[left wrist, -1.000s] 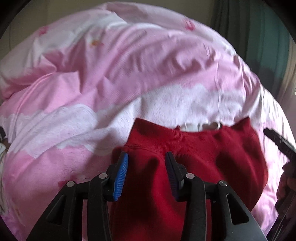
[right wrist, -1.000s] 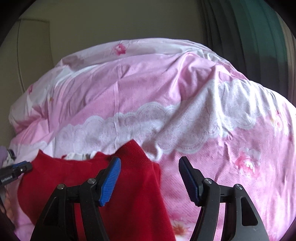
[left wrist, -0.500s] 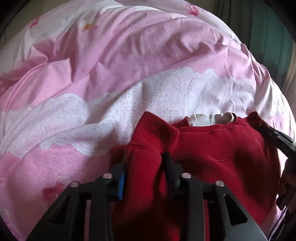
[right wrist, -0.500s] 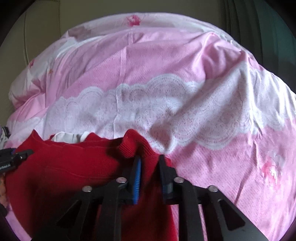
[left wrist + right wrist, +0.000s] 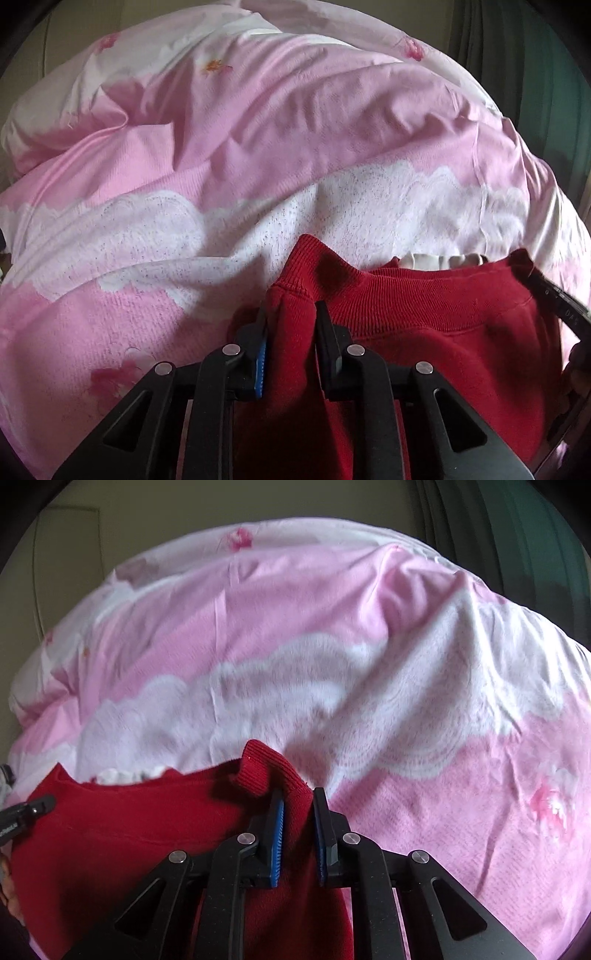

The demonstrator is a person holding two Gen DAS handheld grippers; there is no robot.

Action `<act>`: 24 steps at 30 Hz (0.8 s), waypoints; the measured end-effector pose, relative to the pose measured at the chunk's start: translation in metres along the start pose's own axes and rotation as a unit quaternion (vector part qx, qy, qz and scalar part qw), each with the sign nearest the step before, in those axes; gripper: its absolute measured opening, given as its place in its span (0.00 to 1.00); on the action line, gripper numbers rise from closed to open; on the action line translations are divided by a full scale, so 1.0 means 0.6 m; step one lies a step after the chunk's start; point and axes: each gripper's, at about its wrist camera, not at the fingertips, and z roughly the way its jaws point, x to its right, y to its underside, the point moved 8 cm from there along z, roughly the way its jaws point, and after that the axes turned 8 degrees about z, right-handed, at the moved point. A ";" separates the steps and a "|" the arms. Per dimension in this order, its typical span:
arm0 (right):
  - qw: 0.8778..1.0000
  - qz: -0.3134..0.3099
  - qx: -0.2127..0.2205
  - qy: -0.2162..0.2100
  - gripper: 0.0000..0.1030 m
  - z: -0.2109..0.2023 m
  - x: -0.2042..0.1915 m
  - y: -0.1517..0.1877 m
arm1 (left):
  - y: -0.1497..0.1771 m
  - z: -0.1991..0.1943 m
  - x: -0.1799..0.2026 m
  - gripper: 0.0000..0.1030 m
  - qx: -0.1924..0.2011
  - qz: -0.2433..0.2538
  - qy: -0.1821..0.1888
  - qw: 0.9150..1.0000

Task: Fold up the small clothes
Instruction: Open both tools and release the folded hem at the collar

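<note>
A: What carries everything here?

B: A bed under a pink and white quilt (image 5: pixel 229 155), rumpled into ridges. On its near part lies the red sweater (image 5: pixel 454 332), ribbed band facing the far edge, with something white (image 5: pixel 443 260) peeking out just beyond that band.

A: And the grippers?

B: Each has a corner of the ribbed band. The left gripper (image 5: pixel 290 325) is closing, jaws nearly together, a raised fold of red knit between the pads. The right gripper (image 5: pixel 298 808) is clamped almost fully onto the opposite corner, cloth bunched between its blue pads (image 5: pixel 277 834).

A: How should this step go?

B: I'd judge this is the pinch before a fold. Let the left finish biting through both layers, then lift both corners evenly, keeping the band taut between them so it doesn't sag. The knit looks thick, so a shallow bite may slip.
</note>
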 end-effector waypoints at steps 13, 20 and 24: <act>1.000 0.003 0.025 0.013 0.47 -0.074 -0.006 -0.013 | -0.009 -0.100 0.038 0.57 0.034 0.005 -0.021 0.999; 0.998 -0.019 0.038 -0.041 0.49 -0.142 -0.064 0.016 | 0.002 -0.134 0.130 0.61 0.060 0.031 0.050 0.996; 0.998 -0.048 0.020 -0.036 0.49 -0.126 -0.090 0.047 | 0.019 -0.104 0.131 0.61 0.046 0.028 0.031 0.998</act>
